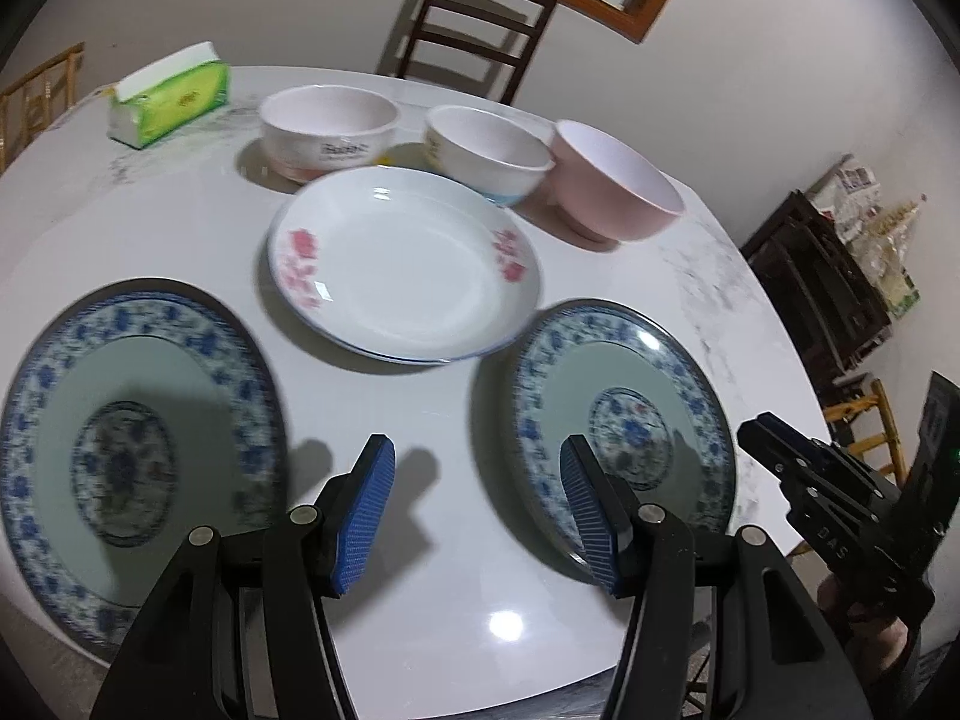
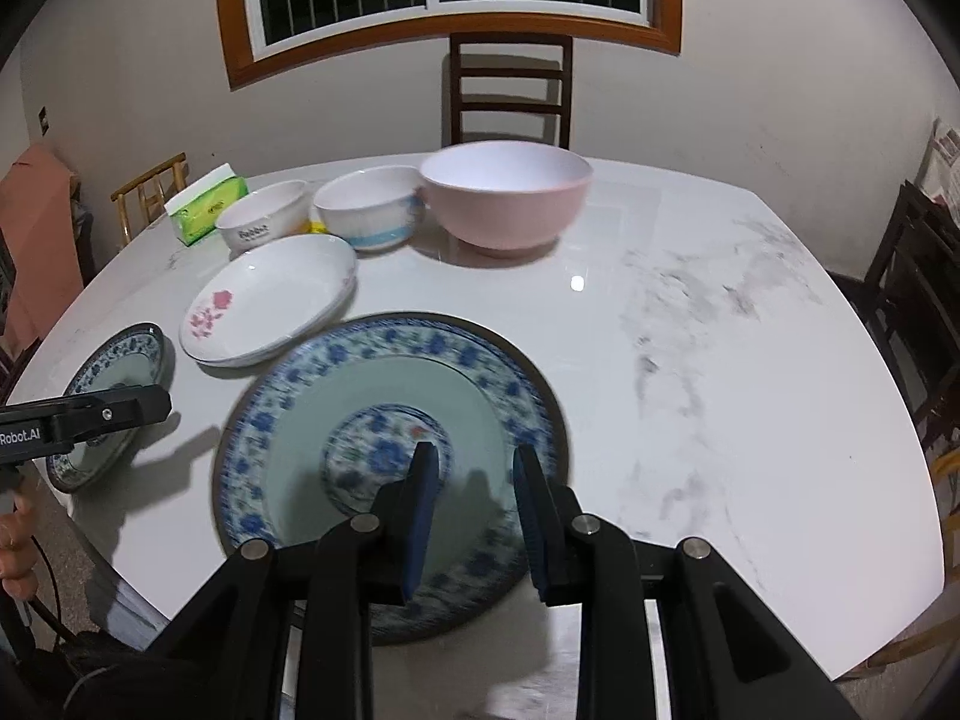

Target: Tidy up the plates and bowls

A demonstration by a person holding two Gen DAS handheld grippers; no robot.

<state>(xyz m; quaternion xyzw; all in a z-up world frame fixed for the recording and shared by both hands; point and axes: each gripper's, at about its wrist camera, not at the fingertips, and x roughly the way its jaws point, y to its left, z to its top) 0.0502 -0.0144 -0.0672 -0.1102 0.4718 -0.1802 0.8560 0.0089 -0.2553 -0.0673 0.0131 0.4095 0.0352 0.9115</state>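
Hovering right gripper (image 2: pixel 471 480) over blue plate (image 2: pixel 384 414), open

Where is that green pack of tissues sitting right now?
The tissue pack sits at the table's far left edge in both views, just left of the white lettered bowl.

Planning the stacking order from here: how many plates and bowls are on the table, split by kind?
Blue-patterned plates: 2
White plates with pink flowers: 1 visible, maybe another beneath it
White bowls: 2
Pink bowl: 1
Total: 6
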